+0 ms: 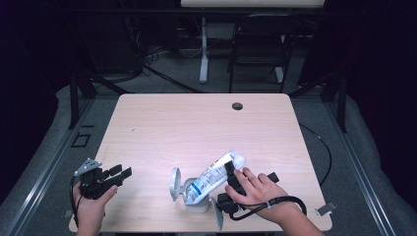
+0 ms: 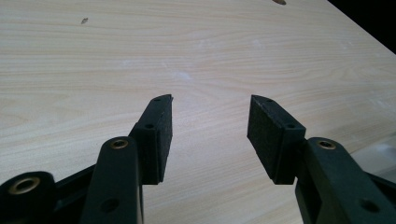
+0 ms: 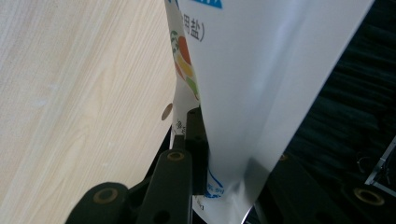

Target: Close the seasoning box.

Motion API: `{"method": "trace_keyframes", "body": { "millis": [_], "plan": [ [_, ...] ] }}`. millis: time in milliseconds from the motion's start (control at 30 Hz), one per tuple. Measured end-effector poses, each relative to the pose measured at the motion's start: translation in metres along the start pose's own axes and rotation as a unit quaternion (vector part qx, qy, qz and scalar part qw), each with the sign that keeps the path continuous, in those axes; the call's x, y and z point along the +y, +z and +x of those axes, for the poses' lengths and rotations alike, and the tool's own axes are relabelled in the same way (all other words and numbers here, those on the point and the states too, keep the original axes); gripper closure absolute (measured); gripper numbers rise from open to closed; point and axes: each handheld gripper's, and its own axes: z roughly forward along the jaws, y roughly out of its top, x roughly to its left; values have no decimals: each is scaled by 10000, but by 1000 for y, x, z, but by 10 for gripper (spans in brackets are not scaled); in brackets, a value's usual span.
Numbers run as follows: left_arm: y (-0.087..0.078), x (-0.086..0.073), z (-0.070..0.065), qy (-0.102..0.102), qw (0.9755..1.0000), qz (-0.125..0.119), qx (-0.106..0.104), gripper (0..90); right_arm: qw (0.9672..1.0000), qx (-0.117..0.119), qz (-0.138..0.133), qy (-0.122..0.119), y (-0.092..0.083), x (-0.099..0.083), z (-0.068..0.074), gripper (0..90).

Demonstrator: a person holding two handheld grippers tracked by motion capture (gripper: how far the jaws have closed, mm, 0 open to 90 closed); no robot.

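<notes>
We note a bare wooden table (image 1: 162,123) with a round cable hole (image 1: 237,105) near its far edge; beyond it stand a dark chair (image 1: 258,44) and a white table leg (image 1: 203,49). Nothing lies between the two grippers.

The white bag (image 1: 215,176), printed in blue with a coloured emblem, sits at the near edge, tilted mouth-down into a white container (image 1: 194,199) whose hinged lid (image 1: 174,183) stands open.

The right gripper (image 1: 231,183) is clamped on the bag's upper part; in the right gripper view one pad (image 3: 196,140) presses its printed face.

The left gripper (image 1: 118,176) rests at the near left, well apart, jaws spread with nothing between them.
</notes>
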Motion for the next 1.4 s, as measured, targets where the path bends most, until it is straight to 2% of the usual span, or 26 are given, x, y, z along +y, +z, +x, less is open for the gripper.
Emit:
{"method": "trace_keyframes", "body": {
  "millis": [733, 833, 900, 1400],
  "plan": [
    [0, 0, 0, 4, 10000, 6, 4, 508, 9999, -90, -45, -82, -2, -5, -3, 802],
    [0, 0, 1, 1, 10000, 11, 11, 508, 9998, -107, 13, -160, -3, -3, -4, 806],
    [0, 0, 1, -4, 10000, 15, 15, 508, 9999, -112, -91, -88, -2, -4, -3, 807],
    [0, 0, 1, -9, 10000, 10, 15, 508, 9998, -148, -61, -121, -3, -4, -3, 826]
  ]
}}
